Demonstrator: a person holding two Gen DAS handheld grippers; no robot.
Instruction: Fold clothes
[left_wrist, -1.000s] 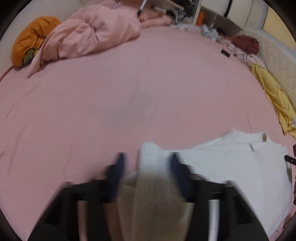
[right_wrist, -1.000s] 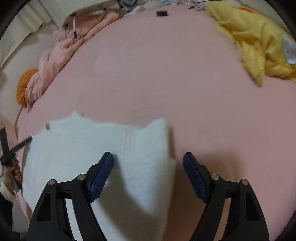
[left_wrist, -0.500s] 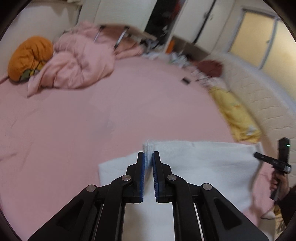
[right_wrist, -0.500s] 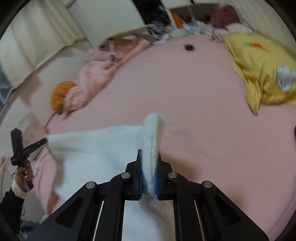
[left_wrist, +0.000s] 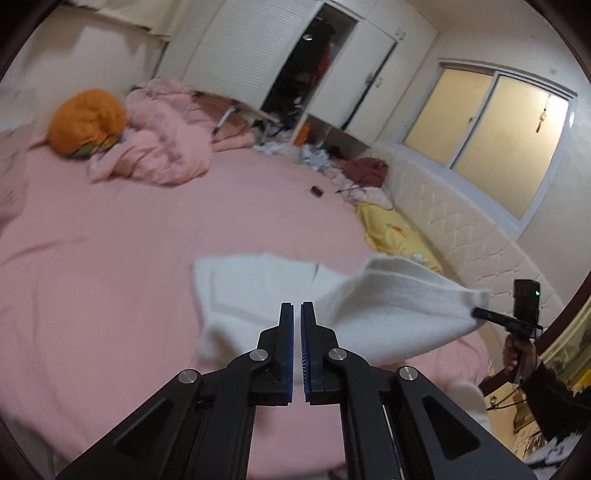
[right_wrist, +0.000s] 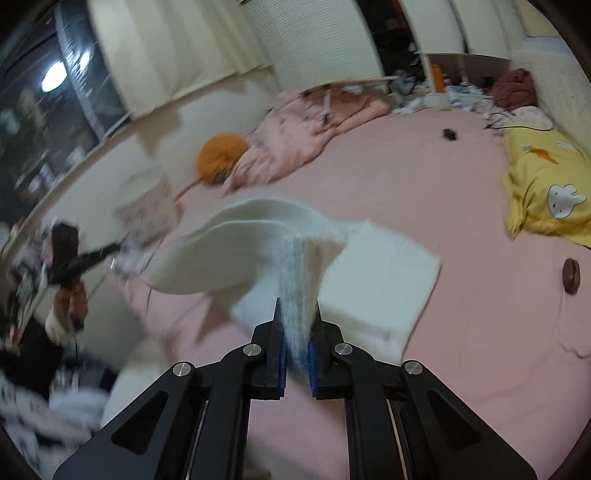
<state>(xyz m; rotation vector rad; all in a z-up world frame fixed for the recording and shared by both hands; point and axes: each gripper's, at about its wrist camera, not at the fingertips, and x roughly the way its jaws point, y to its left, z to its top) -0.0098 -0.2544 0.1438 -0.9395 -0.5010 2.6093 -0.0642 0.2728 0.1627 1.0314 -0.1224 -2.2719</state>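
- Bedroom scene: wide bed under a pink cotton sheet (left_wrist: 110, 258), with a rumpled pink quilt (left_wrist: 166, 147) and an orange cushion (left_wrist: 86, 122) far beyond both tools.
- White fuzzy knit sweater (left_wrist: 258, 291) lies partly on the sheet just ahead of the left gripper (left_wrist: 297, 314); its other part is lifted in the air.
- Left gripper: blue pads pressed nearly together. Whether any knit sits between them cannot be told; the cloth passes just beyond the tips.
- Right gripper (right_wrist: 297, 321): jaws pinching a bunched fold of the sweater (right_wrist: 373, 273), holding it off the bed.
- Judgement: a fold is in progress. To do it well, carry the lifted part level across the flat part, match the edges, and lower without dragging the bottom layer.
- Yellow printed pillow (right_wrist: 546, 184) lies well off to the right, clear of the fold.
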